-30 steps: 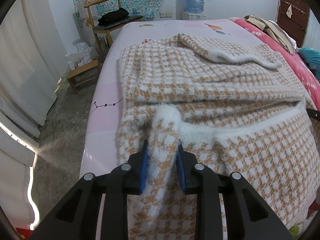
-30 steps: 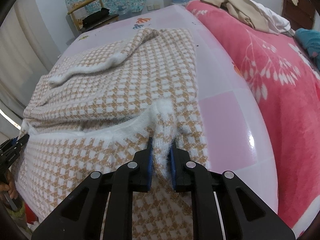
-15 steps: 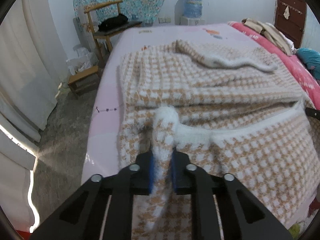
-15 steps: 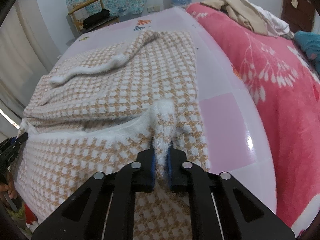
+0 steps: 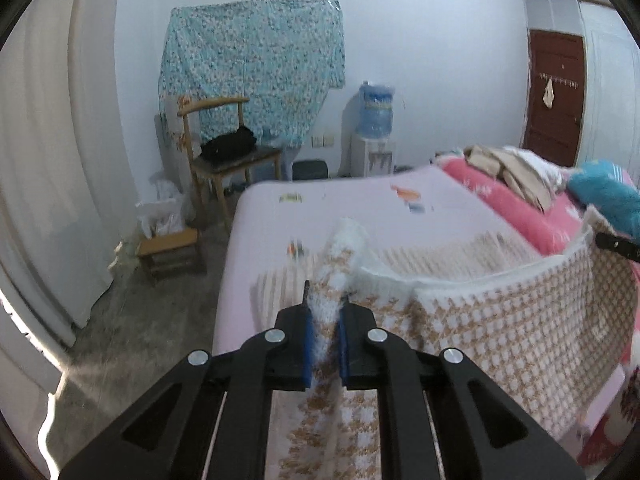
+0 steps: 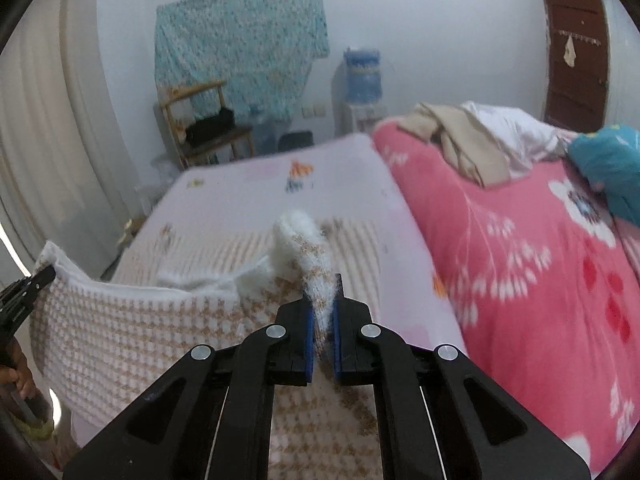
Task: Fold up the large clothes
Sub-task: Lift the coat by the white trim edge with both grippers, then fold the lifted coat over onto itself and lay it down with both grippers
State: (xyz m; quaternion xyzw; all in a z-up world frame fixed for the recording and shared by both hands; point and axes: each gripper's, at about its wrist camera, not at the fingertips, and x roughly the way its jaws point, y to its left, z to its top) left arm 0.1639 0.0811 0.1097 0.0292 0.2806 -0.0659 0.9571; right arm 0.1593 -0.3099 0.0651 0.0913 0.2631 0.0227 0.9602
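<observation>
The left gripper (image 5: 325, 312) and right gripper (image 6: 321, 312) are each pinching a fuzzy white hem of the tan-and-white houndstooth knit garment (image 5: 500, 320), holding its near portion raised above the pink-sheeted bed (image 5: 360, 204), near the front edge.

Sweater (image 5: 480, 320) on the bed's (image 5: 360, 200) near edge, blanket (image 6: 520, 260) along its right edge, chair (image 5: 224, 160) beyond its far-left corner

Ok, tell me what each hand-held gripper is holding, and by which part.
Both hold the fuzzy tan-and-white houndstooth garment by its white-trimmed edge: left hand-held gripper at the left corner, right hand-held gripper at the right corner.
</observation>
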